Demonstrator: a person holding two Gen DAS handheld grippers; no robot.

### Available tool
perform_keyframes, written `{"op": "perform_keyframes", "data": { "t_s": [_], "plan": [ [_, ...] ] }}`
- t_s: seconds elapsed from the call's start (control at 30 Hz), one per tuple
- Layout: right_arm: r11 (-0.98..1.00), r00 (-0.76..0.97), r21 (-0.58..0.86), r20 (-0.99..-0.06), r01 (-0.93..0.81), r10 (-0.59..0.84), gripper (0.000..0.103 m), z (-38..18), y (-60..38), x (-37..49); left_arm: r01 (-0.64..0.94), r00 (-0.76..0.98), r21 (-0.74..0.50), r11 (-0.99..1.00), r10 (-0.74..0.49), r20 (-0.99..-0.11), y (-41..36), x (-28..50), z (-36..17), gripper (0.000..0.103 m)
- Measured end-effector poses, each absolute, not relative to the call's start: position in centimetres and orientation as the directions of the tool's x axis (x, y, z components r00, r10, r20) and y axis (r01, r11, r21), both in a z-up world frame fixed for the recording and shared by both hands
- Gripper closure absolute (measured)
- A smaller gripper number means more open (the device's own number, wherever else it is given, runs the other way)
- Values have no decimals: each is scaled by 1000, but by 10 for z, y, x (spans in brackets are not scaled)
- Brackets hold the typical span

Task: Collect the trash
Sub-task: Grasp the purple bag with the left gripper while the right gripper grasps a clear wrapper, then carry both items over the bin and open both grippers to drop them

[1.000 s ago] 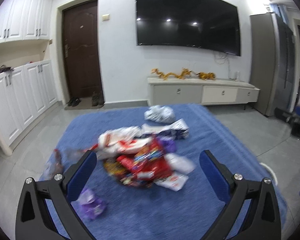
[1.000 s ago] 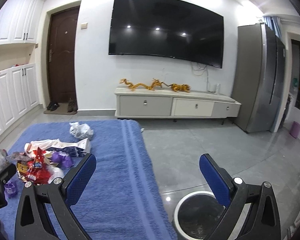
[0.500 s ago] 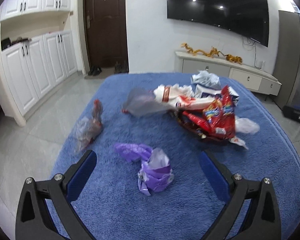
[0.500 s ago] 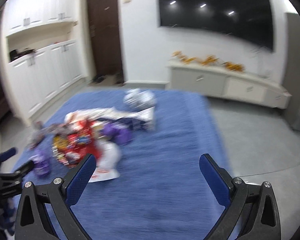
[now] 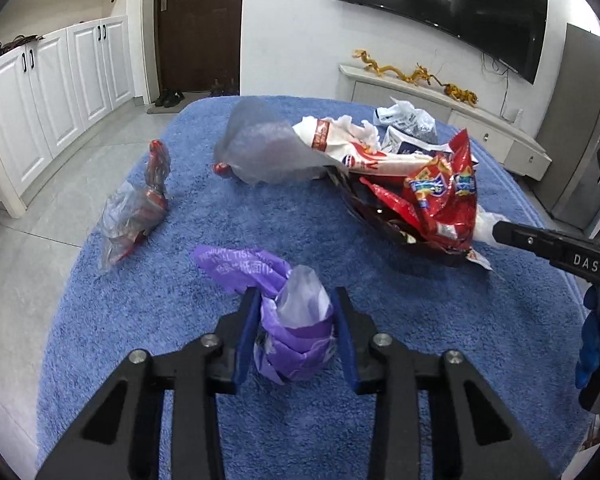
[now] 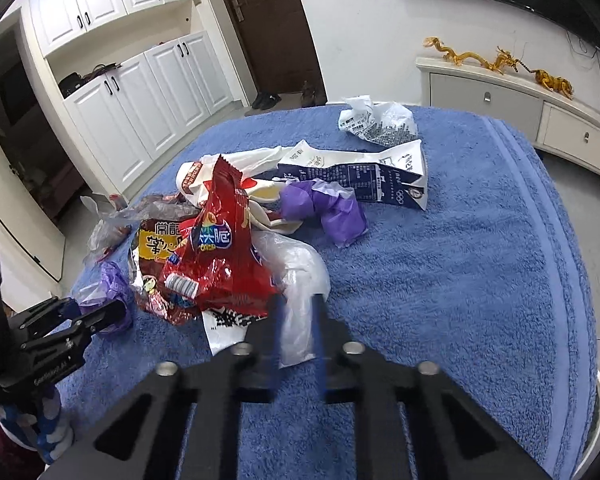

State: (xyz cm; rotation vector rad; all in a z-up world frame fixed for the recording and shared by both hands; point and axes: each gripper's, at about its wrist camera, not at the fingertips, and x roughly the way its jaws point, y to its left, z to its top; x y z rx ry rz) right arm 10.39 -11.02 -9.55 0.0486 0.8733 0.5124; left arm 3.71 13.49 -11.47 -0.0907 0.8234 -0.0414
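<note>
The left gripper (image 5: 296, 320) was closing, its blue fingers (image 5: 247, 336) squeezing a crumpled purple plastic wrapper (image 5: 296, 340) on the blue towel-covered counter (image 5: 420, 320). The right gripper (image 6: 296, 328) was closing too, its fingers pinching a thin clear plastic bag (image 6: 300, 280). At eleven o'clock from it lay the red snack bag (image 6: 220, 252), probably piled up for grabbing.

We see a surface (image 5: 380, 420) covered in blue towelling. On it lie a crumpled purple wrapper (image 5: 292, 332), a clear bag with red inside (image 5: 134, 208), a heap of red snack bags (image 6: 220, 248), a flattened carton (image 6: 360, 176) and a crumpled white bag (image 6: 376, 120).
</note>
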Motion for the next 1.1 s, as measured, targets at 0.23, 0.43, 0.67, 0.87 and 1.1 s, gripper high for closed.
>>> {"op": "perform_keyframes", "data": {
  "t_s": [0.23, 0.43, 0.67, 0.87, 1.1],
  "plan": [
    [896, 604, 244, -670, -370, 432, 95, -77, -154, 72, 83, 709, -143, 986, -159, -687, 125, 9, -89, 74],
    [931, 696, 250, -618, -266, 365, 95, -59, -218, 36, 230, 702, -154, 961, -274, -657, 81, -4, -55, 74],
    [974, 755, 223, -644, 32, 123, 95, -73, -344, 9, 523, 597, -117, 844, -461, -656, -61, 20, -29, 74],
    [945, 671, 190, -741, 266, -40, 95, -126, -448, 6, 697, 426, -135, 705, -558, -712, -218, 60, -44, 73],
    [903, 611, 225, -790, 365, -50, 93, -180, -513, 21, 738, 268, -190, 647, -540, -798, -347, 96, -93, 66]
  ]
}}
